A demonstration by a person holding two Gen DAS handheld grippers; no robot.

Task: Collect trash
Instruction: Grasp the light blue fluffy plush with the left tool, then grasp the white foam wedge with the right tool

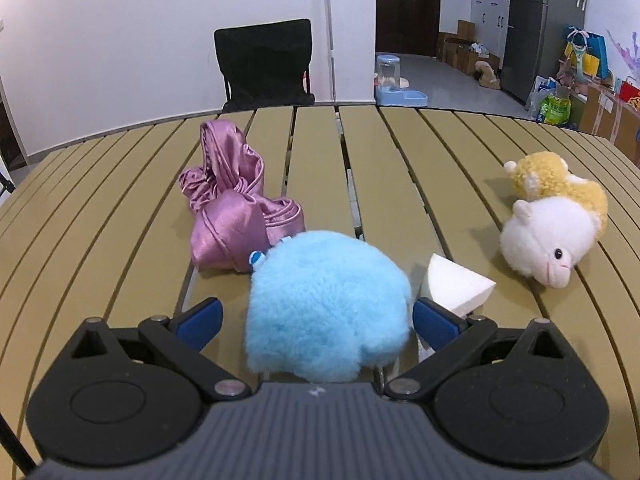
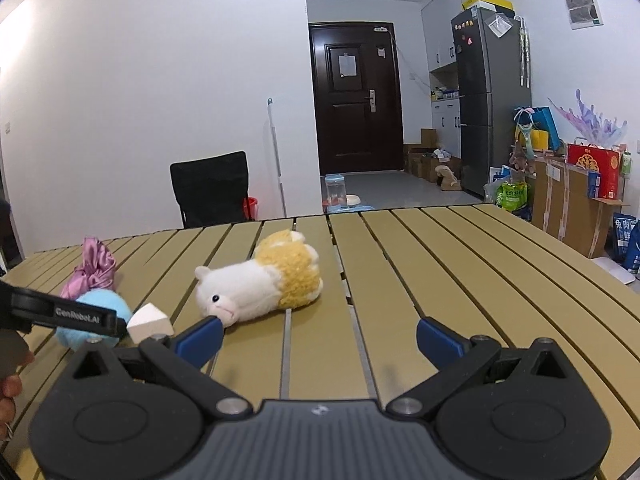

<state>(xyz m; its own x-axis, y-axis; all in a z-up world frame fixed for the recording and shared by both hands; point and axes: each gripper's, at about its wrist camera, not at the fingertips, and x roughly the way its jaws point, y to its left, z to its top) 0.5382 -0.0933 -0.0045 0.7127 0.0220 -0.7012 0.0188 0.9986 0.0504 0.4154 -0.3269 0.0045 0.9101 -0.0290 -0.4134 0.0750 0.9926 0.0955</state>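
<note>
A fluffy light-blue plush ball (image 1: 324, 304) lies on the slatted tan table (image 1: 420, 152), between the fingers of my left gripper (image 1: 316, 314), which is open around it. The right blue pad (image 1: 434, 322) is close to the fur; the left pad stands apart from it. A white foam wedge (image 1: 456, 284) lies just right of the ball. My right gripper (image 2: 320, 338) is open over bare slats with nothing between its fingers. Its left fingertip is near the nose of a white-and-yellow alpaca plush (image 2: 260, 280). The ball (image 2: 120, 306) and the wedge (image 2: 150, 322) also show at the left of the right wrist view.
A crumpled pink satin bag (image 1: 232, 208) lies behind the ball. The alpaca plush (image 1: 552, 224) lies at the right. A black chair (image 1: 264, 64) stands at the far table edge. A hand (image 2: 8, 384) shows at the left border. Boxes and bags (image 2: 576, 200) line the right wall.
</note>
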